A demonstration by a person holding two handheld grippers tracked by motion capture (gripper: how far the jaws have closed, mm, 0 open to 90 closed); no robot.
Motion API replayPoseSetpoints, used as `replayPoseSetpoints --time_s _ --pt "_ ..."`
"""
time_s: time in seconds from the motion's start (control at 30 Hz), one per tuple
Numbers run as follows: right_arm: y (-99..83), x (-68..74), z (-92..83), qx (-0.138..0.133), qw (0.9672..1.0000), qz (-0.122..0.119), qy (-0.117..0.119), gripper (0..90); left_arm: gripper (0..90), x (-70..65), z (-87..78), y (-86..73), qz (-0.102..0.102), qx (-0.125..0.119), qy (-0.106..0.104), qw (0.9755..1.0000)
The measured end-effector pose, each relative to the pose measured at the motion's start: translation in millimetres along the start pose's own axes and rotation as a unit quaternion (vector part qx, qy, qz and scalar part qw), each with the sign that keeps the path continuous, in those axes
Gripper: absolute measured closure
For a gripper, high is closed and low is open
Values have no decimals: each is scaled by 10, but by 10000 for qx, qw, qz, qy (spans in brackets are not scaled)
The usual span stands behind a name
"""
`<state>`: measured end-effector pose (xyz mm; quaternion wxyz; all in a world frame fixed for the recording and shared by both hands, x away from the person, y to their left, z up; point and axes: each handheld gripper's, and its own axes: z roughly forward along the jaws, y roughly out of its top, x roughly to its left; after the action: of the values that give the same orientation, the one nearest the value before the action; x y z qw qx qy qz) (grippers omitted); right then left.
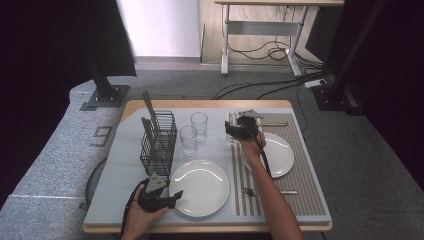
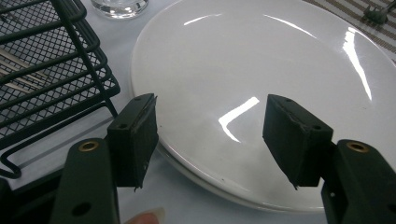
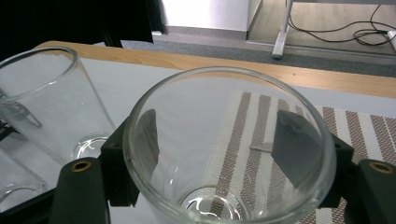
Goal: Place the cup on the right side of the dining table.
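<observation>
A clear drinking glass (image 3: pixel 205 200) stands upright between the jaws of my right gripper (image 3: pixel 219 140), and both pads press on its wall. In the high view that right gripper (image 1: pixel 232 131) is at the left edge of the striped placemat (image 1: pixel 300 180), beside the far white plate (image 1: pixel 280 155). My left gripper (image 1: pixel 175 196) is at the table's front left, open, with its jaws set either side of the rim of the near white plate (image 2: pixel 261 60). Nothing is between the left gripper's (image 2: pixel 210 135) pads but the plate's edge below them.
A black wire basket (image 1: pixel 159 140) with cutlery standing in it is left of the near plate (image 1: pixel 200 187). Two more glasses (image 1: pixel 188 140) (image 1: pixel 199 125) stand in the middle. A fork (image 1: pixel 247 191) and other cutlery (image 1: pixel 272 124) lie on the placemat.
</observation>
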<state>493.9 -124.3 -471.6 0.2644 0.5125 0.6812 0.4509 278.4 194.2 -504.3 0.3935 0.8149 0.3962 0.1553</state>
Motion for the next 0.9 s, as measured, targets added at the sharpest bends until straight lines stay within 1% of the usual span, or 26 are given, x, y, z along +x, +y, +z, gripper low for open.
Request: replayPoseSetpoints --time_s 0.33,0.47,0.7,0.9 --pt "53 -20 75 -3 9999 -73 -119 288 355 15 -12 -1 -4 -22 9 10000" --pt "49 -45 95 -14 9999 -41 -139 288 355 21 -19 0 -16 -25 10 10000" --pt "8 -141 177 74 9996 31 -286 287 355 26 -21 -2 -20 -29 19 10000" --pt "-9 -184 218 14 9994 83 -333 287 355 32 -23 -4 -23 -28 23 10000"
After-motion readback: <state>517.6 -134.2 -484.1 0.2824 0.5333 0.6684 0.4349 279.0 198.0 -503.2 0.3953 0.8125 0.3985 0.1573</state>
